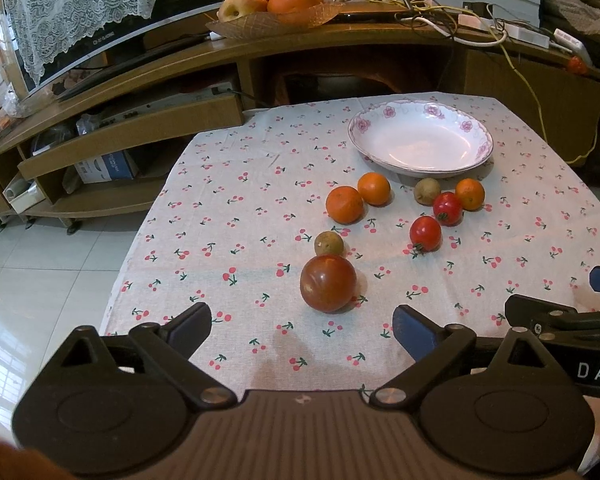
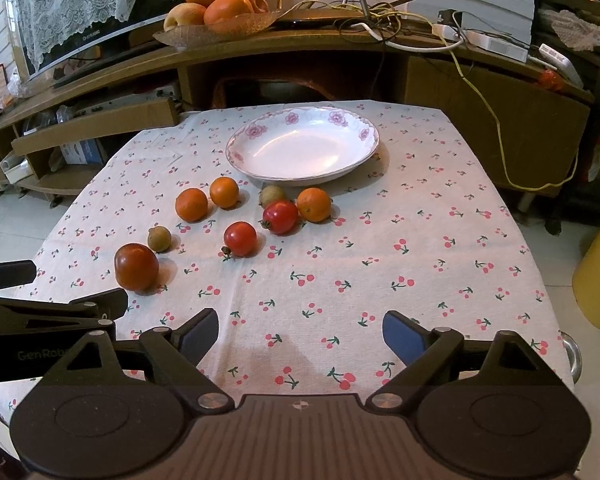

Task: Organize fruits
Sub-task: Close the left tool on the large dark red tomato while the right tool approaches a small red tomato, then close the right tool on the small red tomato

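Left gripper (image 1: 302, 330) hangs low over the near part of the cherry-print tablecloth (image 1: 228, 216), jaws spread wide, nothing between them; big dark-red tomato (image 1: 328, 283) sits just ahead of the gap, small brownish fruit (image 1: 329, 244) touching it behind. Right gripper (image 2: 300, 334) likewise wide open and empty, over bare cloth, fruit well ahead and to its left. Both grippers side by side, each one's fingers visible at the other camera's edge. White flower-rimmed plate (image 2: 244, 140) at the far side of the table, empty; in front of it three oranges (image 2: 191, 204) (image 2: 224, 192) (image 2: 314, 204), two red tomatoes (image 2: 280, 217) (image 2: 240, 239), a second brownish fruit (image 2: 271, 195) touching the farther tomato.
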`<action>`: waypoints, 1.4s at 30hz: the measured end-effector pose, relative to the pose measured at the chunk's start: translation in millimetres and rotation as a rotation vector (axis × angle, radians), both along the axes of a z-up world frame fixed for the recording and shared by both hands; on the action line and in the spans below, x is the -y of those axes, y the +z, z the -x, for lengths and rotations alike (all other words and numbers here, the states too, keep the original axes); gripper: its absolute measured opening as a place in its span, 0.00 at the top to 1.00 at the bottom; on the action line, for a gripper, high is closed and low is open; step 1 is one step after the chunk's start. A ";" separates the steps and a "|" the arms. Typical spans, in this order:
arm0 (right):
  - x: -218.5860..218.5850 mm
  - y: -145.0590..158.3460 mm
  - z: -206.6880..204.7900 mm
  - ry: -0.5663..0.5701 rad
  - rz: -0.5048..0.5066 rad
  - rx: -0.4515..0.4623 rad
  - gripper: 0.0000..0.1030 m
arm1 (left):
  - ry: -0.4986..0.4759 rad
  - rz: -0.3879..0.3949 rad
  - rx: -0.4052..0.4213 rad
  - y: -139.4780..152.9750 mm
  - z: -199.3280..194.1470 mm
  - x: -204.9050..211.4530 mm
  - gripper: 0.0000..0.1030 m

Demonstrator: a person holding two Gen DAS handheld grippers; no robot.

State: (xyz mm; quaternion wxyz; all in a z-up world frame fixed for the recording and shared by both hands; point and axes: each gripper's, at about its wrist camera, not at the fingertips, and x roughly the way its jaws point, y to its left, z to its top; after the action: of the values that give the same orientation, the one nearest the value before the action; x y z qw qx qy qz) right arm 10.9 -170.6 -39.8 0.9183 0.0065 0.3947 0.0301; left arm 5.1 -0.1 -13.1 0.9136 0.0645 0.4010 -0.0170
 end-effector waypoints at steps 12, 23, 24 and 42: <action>1.2 -2.8 -9.6 0.025 0.010 -0.023 0.13 | -0.044 0.031 0.002 -8.5 -9.5 -2.2 0.02; 11.4 -4.3 -29.1 0.060 -0.002 -0.032 0.17 | -0.081 0.003 0.006 -26.0 -35.8 2.2 0.22; 11.9 -5.0 -32.5 0.071 -0.008 -0.032 0.17 | -0.083 -0.002 0.007 -27.8 -38.3 2.6 0.26; -15.7 -25.2 -93.3 0.284 -0.046 -0.022 0.37 | -0.149 -0.005 0.039 -37.7 -49.3 5.2 0.53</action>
State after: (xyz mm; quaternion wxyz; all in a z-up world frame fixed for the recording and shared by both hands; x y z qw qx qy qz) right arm 104.2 -154.9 -65.0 0.9000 -0.0280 0.4009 0.1687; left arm 54.4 -5.3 -50.8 0.9173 0.0968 0.3773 -0.0828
